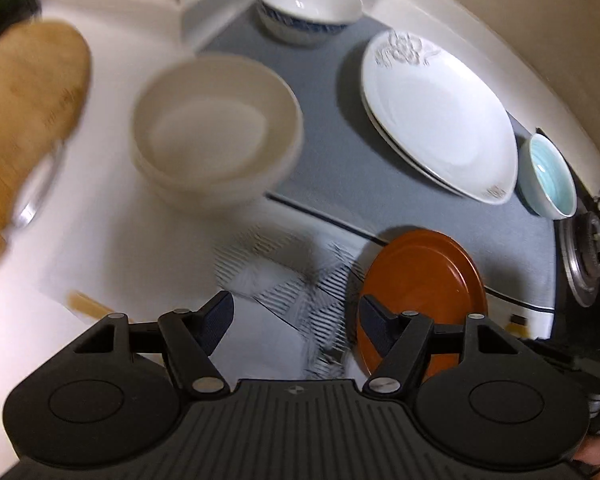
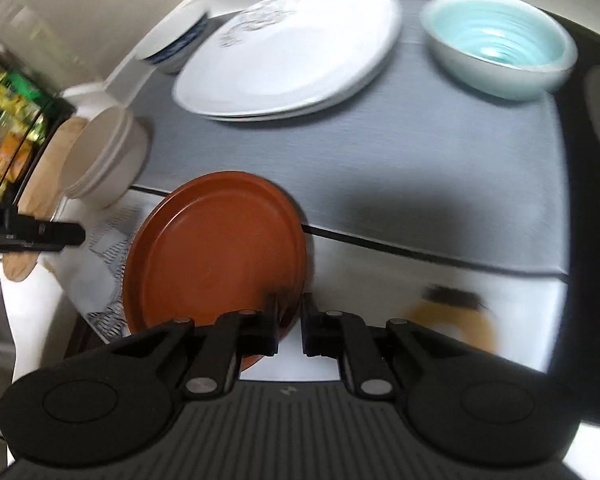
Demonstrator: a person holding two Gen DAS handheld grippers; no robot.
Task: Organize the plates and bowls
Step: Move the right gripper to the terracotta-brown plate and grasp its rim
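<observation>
White plates (image 1: 436, 112) are stacked, cream bowls (image 1: 216, 128) nested (two bowls stand apart); right gripper (image 2: 289, 322) pinches the brown plate (image 2: 216, 252), left gripper (image 1: 296, 320) is open, empty.

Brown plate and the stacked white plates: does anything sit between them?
No. Between the brown plate and the white plates, only bare grey mat shows, clearest in the right wrist view.

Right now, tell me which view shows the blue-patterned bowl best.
The left wrist view: the blue-patterned bowl sits nearly whole at the back corner, with its inside and outer pattern visible. The right wrist view shows only a blurred sliver beside the white plates.
</observation>
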